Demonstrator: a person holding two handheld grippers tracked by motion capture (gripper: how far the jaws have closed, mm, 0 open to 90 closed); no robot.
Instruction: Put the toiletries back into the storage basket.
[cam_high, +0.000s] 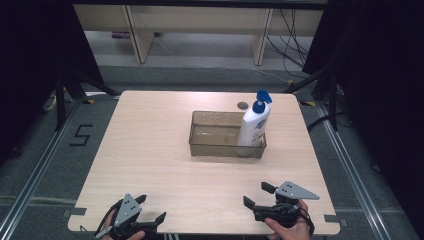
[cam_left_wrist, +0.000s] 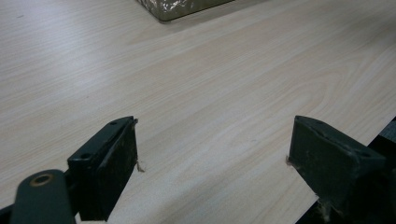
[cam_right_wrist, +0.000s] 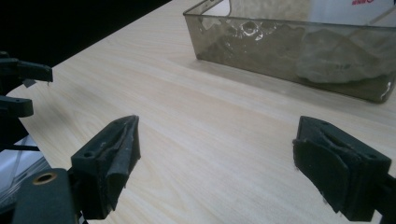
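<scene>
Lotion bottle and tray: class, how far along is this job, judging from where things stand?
Looks done: the lotion bottle stands upright inside the clear tray, at its right end. In hand: nothing; the left gripper and right gripper are both open, apart from the tray at the table's near edge. Left: apparently nothing, or the work has not begun.

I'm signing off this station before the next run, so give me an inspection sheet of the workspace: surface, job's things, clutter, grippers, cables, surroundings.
Surface: light wooden table, bare apart from the job's things; a small round grommet near its far edge.
Job's things: translucent bin at centre; white pump bottle with blue top stands upright in the bin's right end.
Clutter: nothing seen.
Grippers: left gripper and right gripper at the near edge, both open, holding nothing, well short of the bin.
Cables: loose cables on the floor beyond the table.
Surroundings: grey floor marked 5, wooden furniture legs, black curtains at the sides.
</scene>
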